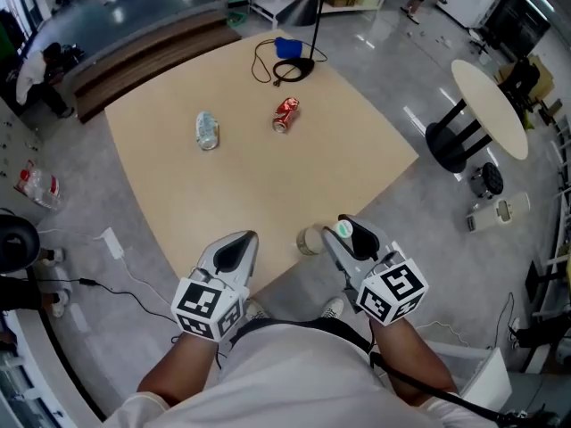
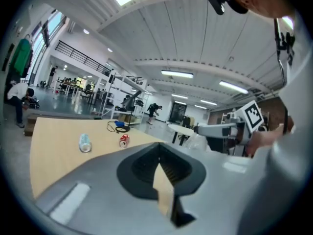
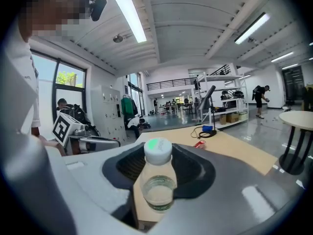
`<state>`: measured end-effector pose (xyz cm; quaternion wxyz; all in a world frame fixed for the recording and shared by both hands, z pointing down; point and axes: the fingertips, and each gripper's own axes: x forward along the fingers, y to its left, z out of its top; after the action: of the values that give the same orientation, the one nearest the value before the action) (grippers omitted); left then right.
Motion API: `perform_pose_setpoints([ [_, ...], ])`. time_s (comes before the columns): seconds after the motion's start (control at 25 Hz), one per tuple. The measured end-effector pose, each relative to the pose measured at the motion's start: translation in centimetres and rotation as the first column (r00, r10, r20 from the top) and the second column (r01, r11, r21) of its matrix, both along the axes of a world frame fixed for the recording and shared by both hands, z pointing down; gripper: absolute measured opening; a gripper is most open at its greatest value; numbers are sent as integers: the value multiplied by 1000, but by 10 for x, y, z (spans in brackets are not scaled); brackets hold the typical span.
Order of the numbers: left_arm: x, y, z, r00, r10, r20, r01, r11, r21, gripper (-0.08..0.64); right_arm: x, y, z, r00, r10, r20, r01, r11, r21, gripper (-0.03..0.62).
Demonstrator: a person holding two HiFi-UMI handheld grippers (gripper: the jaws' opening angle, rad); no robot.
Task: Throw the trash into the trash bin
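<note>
My right gripper is shut on a small clear bottle with a white and green cap, held over the near corner of the tan table. To its left, my left gripper has its jaws together with nothing between them. Farther out on the table lie a crushed clear plastic bottle and a red can; both also show in the left gripper view, the bottle left of the can. No trash bin is plainly in view.
A black desk lamp with a cable and a blue item stand at the table's far corner. A small pale round thing sits by the near edge. A round white table stands right. A dark round object and a power strip are on the floor at left.
</note>
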<state>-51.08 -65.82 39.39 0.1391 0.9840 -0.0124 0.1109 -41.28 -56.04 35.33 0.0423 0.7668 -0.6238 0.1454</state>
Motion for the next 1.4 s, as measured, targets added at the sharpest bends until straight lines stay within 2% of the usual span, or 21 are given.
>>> perform_pose_setpoints([
  [0.36, 74, 78, -12, 988, 154, 7, -154, 986, 58, 6, 51, 110, -1, 982, 183, 42, -184, 983, 22, 163],
  [0.6, 108, 137, -17, 979, 205, -11, -205, 979, 21, 6, 81, 174, -4, 969, 243, 50, -246, 968, 49, 162],
  [0.88, 156, 211, -22, 957, 289, -6, -287, 955, 70, 6, 113, 248, -5, 952, 305, 30, -306, 949, 68, 163],
  [1.16, 198, 273, -14, 937, 348, 16, -348, 933, 89, 6, 147, 344, 9, 905, 423, 37, -425, 903, 59, 163],
  [1.28, 216, 312, -17, 917, 398, 17, -398, 913, 85, 6, 157, 384, 2, 878, 477, 30, -478, 876, 67, 161],
  [1.4, 234, 358, -18, 888, 459, 26, -459, 884, 90, 6, 163, 428, -2, 850, 526, 26, -527, 847, 76, 163],
])
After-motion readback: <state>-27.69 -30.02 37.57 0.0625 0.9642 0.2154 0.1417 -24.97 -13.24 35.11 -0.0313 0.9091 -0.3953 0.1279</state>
